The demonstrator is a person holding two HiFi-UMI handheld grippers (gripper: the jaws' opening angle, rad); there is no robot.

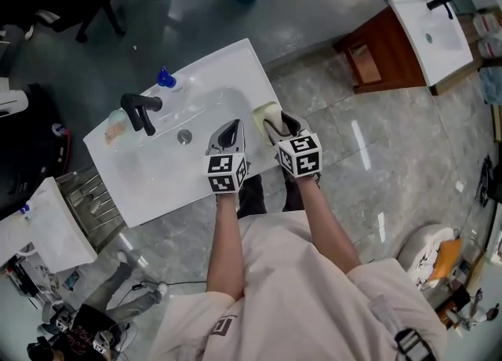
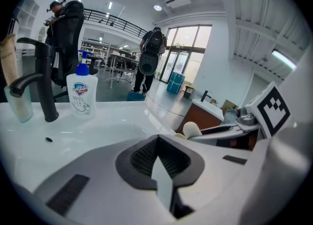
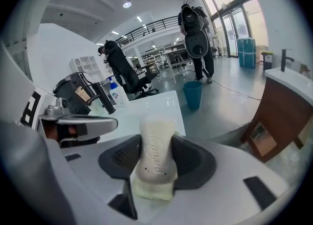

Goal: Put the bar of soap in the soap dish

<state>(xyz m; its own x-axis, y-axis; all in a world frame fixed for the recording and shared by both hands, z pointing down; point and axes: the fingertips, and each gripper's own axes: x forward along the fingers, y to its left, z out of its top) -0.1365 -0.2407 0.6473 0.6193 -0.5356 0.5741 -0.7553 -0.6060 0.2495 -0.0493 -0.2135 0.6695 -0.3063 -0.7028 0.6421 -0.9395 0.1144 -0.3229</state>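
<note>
— What writing are we reading here?

— We are reading "99.9" on the label of the white plastic pump bottle with the blue top (image 2: 81,94). It is standing just beside the black metal faucet (image 2: 41,79). A red-and-blue shield logo is sitting above those digits, but its name is too small for us. Raised lettering is running along the cream-coloured bar of soap (image 3: 156,146), and we are making out only its end, something like "guard".

— And how are we holding the fingers?

— The right gripper (image 3: 156,159) is gripping the soap. Its dark ribbed pads (image 3: 195,158) are pressing the bar from both sides, and the bar is standing on end between them. We are holding it at the rim of the white ceramic washbasin (image 1: 149,187), well to the right of the faucet. A pale yellow-green piece (image 3: 150,190) is showing just under the bar, and we cannot tell what it is. The left gripper (image 2: 157,146) is hanging over the bowl, between the faucet and the right gripper. Its jaws are pressed together with nothing between them.
</note>
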